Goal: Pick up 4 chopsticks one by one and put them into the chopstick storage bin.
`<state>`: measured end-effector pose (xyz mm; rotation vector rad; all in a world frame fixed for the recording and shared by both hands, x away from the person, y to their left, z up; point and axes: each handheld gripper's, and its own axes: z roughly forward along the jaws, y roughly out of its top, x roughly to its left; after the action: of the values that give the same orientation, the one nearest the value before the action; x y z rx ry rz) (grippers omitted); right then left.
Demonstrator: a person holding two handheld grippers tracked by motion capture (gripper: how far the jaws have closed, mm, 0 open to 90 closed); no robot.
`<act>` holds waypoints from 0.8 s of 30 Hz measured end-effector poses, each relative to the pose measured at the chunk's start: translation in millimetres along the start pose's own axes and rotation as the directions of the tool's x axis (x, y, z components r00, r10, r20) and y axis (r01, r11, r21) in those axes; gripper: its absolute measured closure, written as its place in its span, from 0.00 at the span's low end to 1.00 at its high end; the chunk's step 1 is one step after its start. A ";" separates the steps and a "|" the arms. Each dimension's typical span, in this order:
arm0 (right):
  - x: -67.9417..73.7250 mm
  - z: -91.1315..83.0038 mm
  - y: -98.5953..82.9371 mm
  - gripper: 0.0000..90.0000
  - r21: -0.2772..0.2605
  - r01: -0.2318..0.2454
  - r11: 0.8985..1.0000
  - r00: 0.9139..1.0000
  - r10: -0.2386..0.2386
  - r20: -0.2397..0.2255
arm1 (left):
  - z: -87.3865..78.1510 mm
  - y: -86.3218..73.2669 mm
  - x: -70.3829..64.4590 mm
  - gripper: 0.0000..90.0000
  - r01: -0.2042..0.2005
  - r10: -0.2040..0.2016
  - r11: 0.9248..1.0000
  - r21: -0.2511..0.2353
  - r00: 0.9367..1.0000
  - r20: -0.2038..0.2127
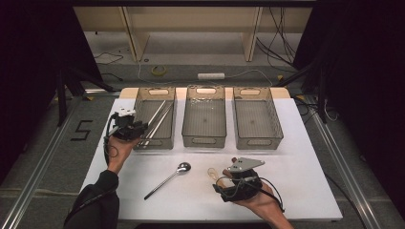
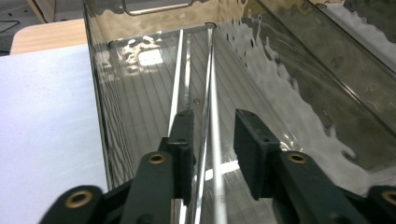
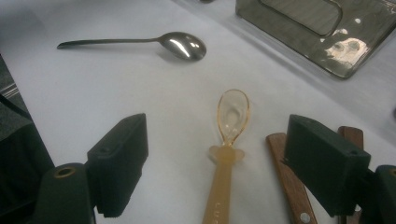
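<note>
Your right tongs (image 3: 219,172), wide open and empty, straddle the amber plastic spoon (image 3: 229,140) lying on the tabletop (image 1: 296,157), its long axis running straight ahead between the jaws.

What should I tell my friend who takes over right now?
Left gripper: open, over the left bin, fingers either side of the metal chopsticks lying in it.
Right gripper: open, low over the table, amber plastic spoon between its fingers, nothing gripped. A wooden handle lies beside it.
Done: chopsticks in the left bin.
Left: metal spoon, plastic spoon and the wooden-handled piece are on the table; middle bin and right bin look empty.
</note>
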<state>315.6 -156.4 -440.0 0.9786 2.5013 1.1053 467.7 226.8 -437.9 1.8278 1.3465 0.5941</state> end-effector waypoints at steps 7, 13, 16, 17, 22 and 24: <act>-0.9 -1.0 0.2 0.26 0.000 -0.001 1.000 1.000 0.001 0.011 | -16.5 1.3 -8.7 0.50 -0.003 0.003 1.000 -0.015 0.999 0.032; -1.6 -0.6 -0.4 0.27 0.015 -0.005 1.000 1.000 0.004 0.016 | -38.8 -2.1 -27.1 0.37 -0.034 0.036 0.999 -0.019 0.994 0.105; -1.4 -0.1 -0.5 0.27 0.020 -0.010 1.000 1.000 0.010 0.017 | -46.8 -4.7 -37.2 0.32 -0.058 0.058 0.998 -0.004 0.988 0.146; -1.2 0.3 -0.6 0.28 0.020 -0.011 1.000 1.000 0.011 0.020 | -48.9 -5.7 -40.3 0.31 -0.065 0.065 0.998 -0.003 0.986 0.154; -2.5 0.3 -1.3 0.28 0.028 -0.017 0.999 1.000 0.016 0.023 | -57.8 -13.7 -52.6 0.26 -0.087 0.083 0.996 0.012 0.976 0.201; -3.4 0.1 -1.4 0.29 0.026 -0.019 0.999 1.000 0.018 0.023 | -60.1 -18.1 -57.1 0.26 -0.104 0.096 0.994 0.023 0.971 0.219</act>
<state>317.6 -159.2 -441.3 1.0175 2.4994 1.0627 393.6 194.1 -412.7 1.9363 1.1306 0.4104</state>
